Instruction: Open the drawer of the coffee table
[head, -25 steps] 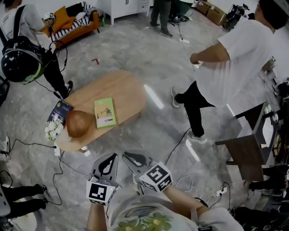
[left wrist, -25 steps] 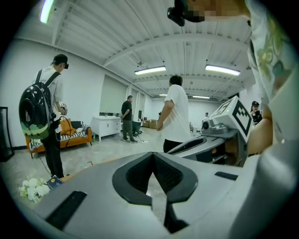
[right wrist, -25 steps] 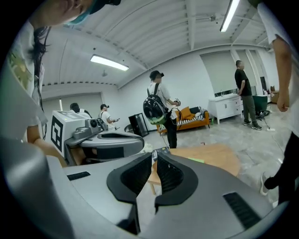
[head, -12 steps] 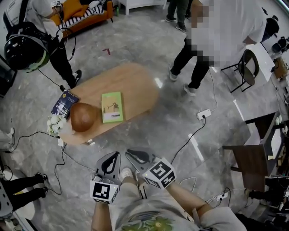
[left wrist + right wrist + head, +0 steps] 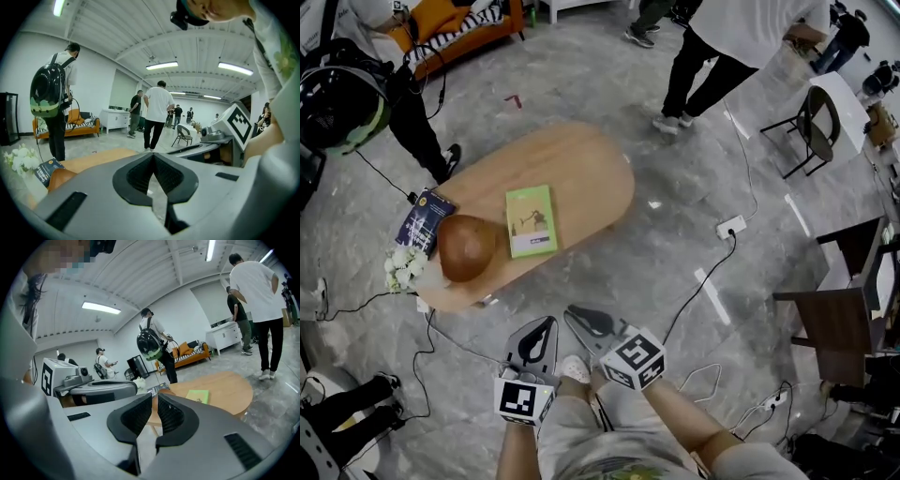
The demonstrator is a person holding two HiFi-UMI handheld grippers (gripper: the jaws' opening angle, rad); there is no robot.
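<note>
The oval wooden coffee table [image 5: 577,169] stands on the marble floor ahead of me. On it lie a green book [image 5: 531,220], a brown round bowl [image 5: 467,248], a dark blue book [image 5: 424,220] and white flowers [image 5: 401,270]. No drawer shows in any view. My left gripper [image 5: 547,323] and right gripper [image 5: 574,313] hang side by side over the floor, short of the table's near edge, both shut and empty. In the left gripper view the shut left gripper [image 5: 152,157] points at the table [image 5: 93,159]. In the right gripper view the right gripper [image 5: 154,399] faces the table [image 5: 225,385] and the green book [image 5: 198,396].
A person with a black backpack [image 5: 337,98] stands left of the table, another in white [image 5: 722,47] behind it. Cables and a power strip [image 5: 731,226] lie on the floor to the right. Dark chairs [image 5: 834,314] stand at right, an orange sofa [image 5: 450,28] at far left.
The person in white has walked from the table's right side toward the back. The table has drawn nearer to my grippers, which stay shut side by side.
</note>
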